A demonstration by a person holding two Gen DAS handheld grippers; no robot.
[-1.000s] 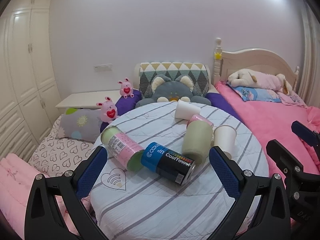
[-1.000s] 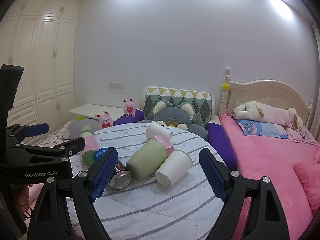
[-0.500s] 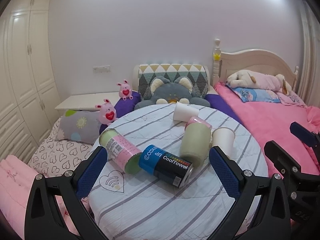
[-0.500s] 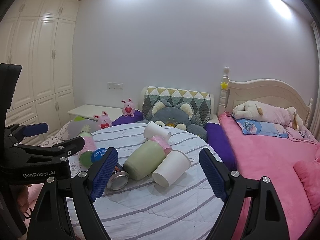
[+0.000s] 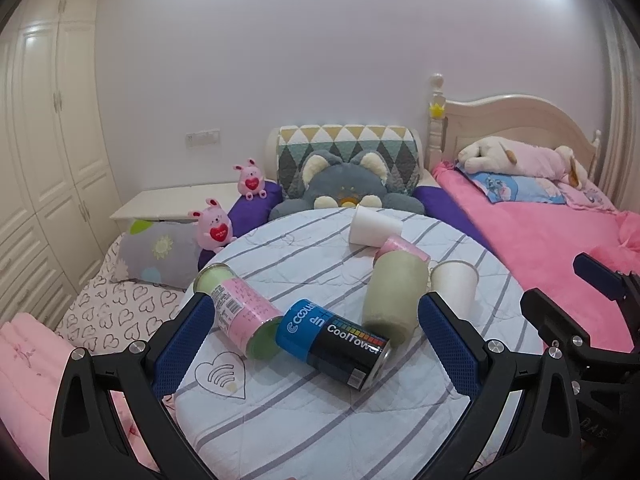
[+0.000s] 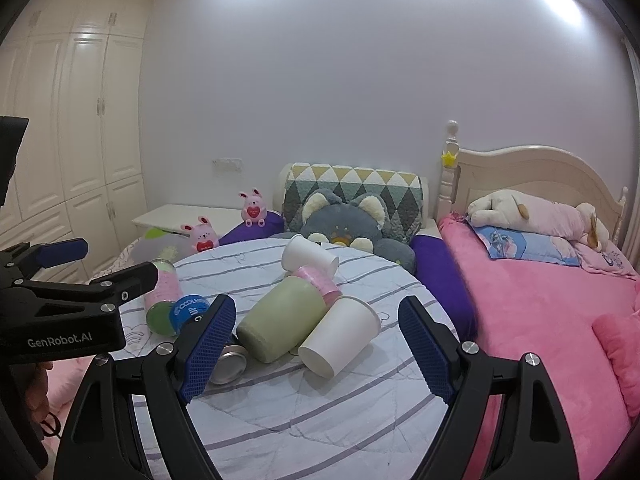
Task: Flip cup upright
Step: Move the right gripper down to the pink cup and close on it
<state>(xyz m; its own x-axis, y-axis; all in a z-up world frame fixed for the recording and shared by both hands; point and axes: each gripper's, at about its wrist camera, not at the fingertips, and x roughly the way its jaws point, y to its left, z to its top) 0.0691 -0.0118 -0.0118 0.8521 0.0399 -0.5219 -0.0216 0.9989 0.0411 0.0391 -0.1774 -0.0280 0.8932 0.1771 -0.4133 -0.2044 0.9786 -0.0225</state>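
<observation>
- Nothing of the flip is done yet, as I read it: every cup and can on the round striped surface (image 6: 320,412) lies on its side.
- My likely target, the near white paper cup (image 6: 340,336), lies tipped over with its base towards me, touching the right flank of the pale green tumbler (image 6: 280,324).
- A second white paper cup (image 6: 308,258) lies on its side just behind the tumbler, towards the grey cat cushion (image 6: 348,220).
- Left of the tumbler lie a blue and black CoolTower can (image 5: 336,344) and a pink labelled can (image 5: 240,316), the two touching.
- My right tool (image 6: 316,344) hangs short of the near cup, jaws wide apart, gripping nothing.
- My left tool (image 5: 316,344) is also spread wide and empty, in front of the CoolTower can.
- Left to do, in my judgement: close in, grip the cup's wall, turn it mouth up, set it down, let go.
</observation>
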